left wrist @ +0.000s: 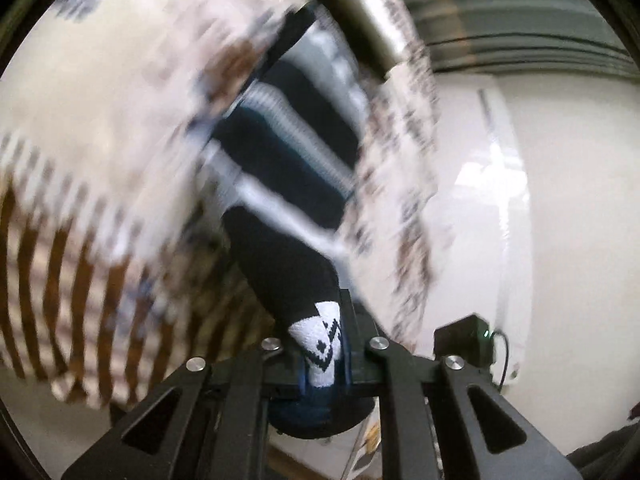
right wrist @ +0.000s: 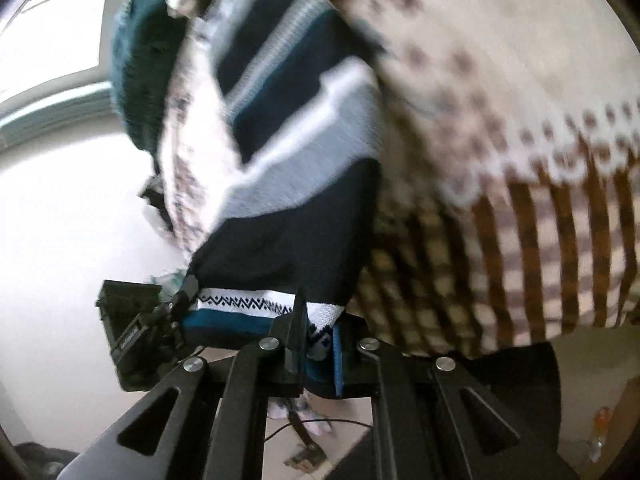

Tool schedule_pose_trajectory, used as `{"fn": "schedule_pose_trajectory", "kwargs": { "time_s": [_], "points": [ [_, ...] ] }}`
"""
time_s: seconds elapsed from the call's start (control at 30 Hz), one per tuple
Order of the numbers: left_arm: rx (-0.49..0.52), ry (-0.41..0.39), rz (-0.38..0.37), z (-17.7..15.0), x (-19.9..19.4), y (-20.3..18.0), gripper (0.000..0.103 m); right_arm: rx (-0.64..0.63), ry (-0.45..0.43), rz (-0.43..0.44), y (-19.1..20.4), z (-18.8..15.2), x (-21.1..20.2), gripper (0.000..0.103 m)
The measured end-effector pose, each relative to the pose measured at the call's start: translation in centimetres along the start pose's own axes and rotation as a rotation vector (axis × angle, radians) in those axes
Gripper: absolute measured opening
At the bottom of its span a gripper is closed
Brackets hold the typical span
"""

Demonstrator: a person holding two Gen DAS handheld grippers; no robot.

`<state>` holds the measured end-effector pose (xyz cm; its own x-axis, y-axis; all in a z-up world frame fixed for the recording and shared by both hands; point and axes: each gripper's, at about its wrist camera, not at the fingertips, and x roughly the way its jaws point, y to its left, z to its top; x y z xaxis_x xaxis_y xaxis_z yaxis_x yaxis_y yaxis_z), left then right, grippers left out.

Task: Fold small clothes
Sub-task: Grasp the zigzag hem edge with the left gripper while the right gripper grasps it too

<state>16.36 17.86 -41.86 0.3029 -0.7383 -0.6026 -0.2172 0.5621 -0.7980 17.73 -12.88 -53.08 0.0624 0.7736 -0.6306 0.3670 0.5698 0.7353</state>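
Note:
A small dark navy knit garment (left wrist: pixel 288 168) with white, grey and teal stripes and a white patterned hem hangs stretched between both grippers, lifted off the table. My left gripper (left wrist: pixel 324 356) is shut on one corner of its hem. My right gripper (right wrist: pixel 318 340) is shut on the other hem corner (right wrist: pixel 320 320). In the right wrist view the garment (right wrist: pixel 288 184) spreads away from the jaws, and the left gripper (right wrist: pixel 140 320) shows at the hem's far end. Both views are motion-blurred.
Below lies a cream cloth with brown and blue dotted edging (left wrist: pixel 100 100) over a brown checked cloth (left wrist: pixel 60 300); both also show in the right wrist view (right wrist: pixel 520 80). A dark teal knit item (right wrist: pixel 140 60) lies at the far left. A white wall (left wrist: pixel 500 200) is behind.

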Motion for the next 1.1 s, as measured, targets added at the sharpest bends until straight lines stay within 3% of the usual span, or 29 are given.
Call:
{"fn": "schedule_pose_trajectory", "kwargs": {
  "time_s": [0.1,0.27,0.4,0.67,0.7,0.73,0.8,0.83,0.87,0.93,1.03,1.1],
  "points": [
    [0.002,-0.032,-0.064,4.2,1.1,-2.2,0.009,-0.006,-0.058,0.043,3.4,2.7,-1.6,0.01],
    [0.026,-0.063,-0.082,12.4,4.6,-4.2,0.009,-0.027,-0.155,0.069,8.2,10.1,-3.9,0.01],
    [0.018,-0.07,-0.073,18.9,6.7,-3.5,0.009,-0.027,-0.213,0.057,10.5,18.9,-4.2,0.01],
    [-0.006,-0.05,-0.026,32.1,12.9,-0.8,0.011,0.043,-0.226,0.066,14.1,36.9,0.4,0.01],
    [-0.035,-0.023,-0.035,33.6,14.2,0.1,0.013,0.065,-0.214,0.073,14.2,39.0,1.2,0.011],
    [-0.049,-0.013,-0.031,34.7,14.9,0.6,0.022,0.091,-0.214,0.066,14.1,40.8,2.0,0.014],
    [-0.024,-0.027,-0.027,35.9,15.2,0.7,0.043,0.146,-0.217,0.065,13.6,43.9,3.0,0.018],
    [-0.008,-0.037,-0.041,36.4,15.1,0.5,0.059,0.175,-0.218,0.069,13.4,44.9,3.3,0.023],
    [0.003,-0.051,-0.054,36.6,14.9,0.4,0.065,0.201,-0.233,0.076,13.3,45.8,3.4,0.027],
    [0.026,-0.08,-0.055,37.1,14.1,0.2,0.068,0.184,-0.265,0.08,13.7,46.3,3.0,0.048],
    [0.091,-0.092,0.036,37.2,13.6,-0.3,0.068,0.06,-0.291,0.006,15.3,46.1,2.0,0.057],
    [0.159,-0.057,0.116,36.9,14.4,-0.5,0.068,-0.009,-0.289,-0.07,15.7,45.8,2.0,0.062]
  ]
}}
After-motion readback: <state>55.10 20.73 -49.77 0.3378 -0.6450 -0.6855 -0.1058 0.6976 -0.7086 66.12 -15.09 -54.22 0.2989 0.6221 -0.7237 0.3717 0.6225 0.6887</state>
